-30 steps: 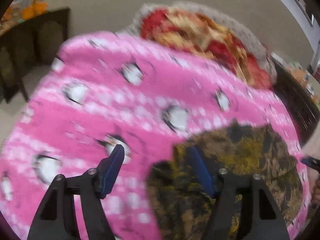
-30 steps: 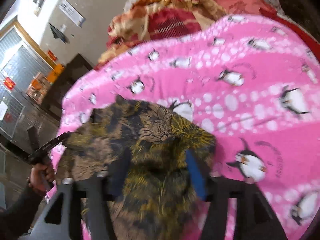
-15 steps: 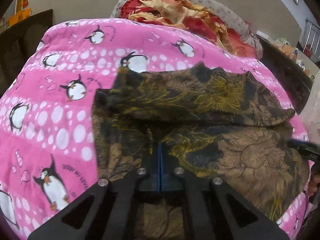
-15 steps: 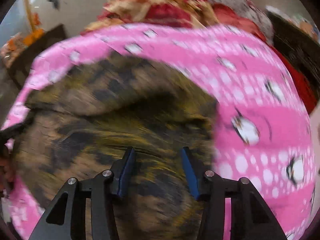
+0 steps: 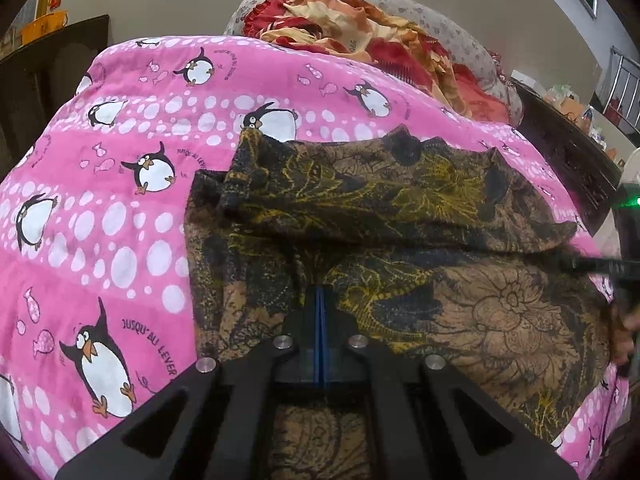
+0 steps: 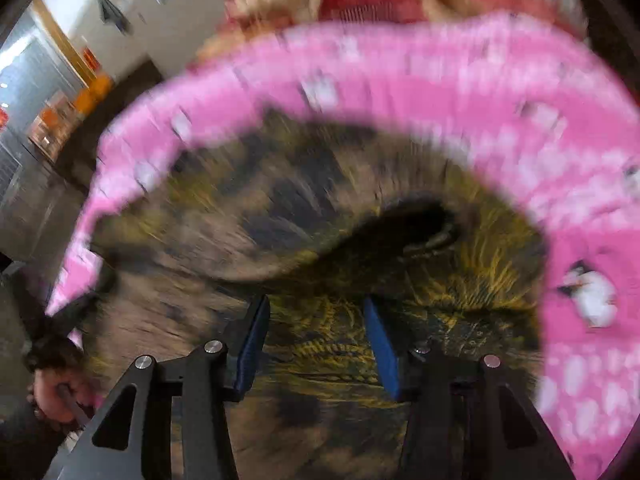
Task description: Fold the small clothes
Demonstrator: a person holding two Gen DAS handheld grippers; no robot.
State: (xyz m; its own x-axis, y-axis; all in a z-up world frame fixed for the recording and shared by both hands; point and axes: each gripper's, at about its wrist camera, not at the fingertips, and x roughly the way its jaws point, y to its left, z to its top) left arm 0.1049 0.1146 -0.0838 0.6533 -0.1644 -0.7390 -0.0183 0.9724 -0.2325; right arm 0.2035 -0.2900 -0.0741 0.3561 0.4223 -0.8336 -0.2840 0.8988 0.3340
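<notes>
Surface: pink penguin blanket (image 5: 120, 216) fills most of both views, red and orange bedding (image 5: 360, 32) heaped at the top.
Garment: brown and yellow patterned cloth (image 5: 460, 300) lies on the blanket, centre to lower right of the left view, its upper part folded over.
Left gripper (image 5: 320, 312): jaws closed together, pinching the cloth at bottom centre.
Right gripper (image 6: 316, 336): jaws closing, blue pads apart, cloth between them; view blurred.
Hand (image 6: 56, 392): lower left of the right view, holding a handle.
</notes>
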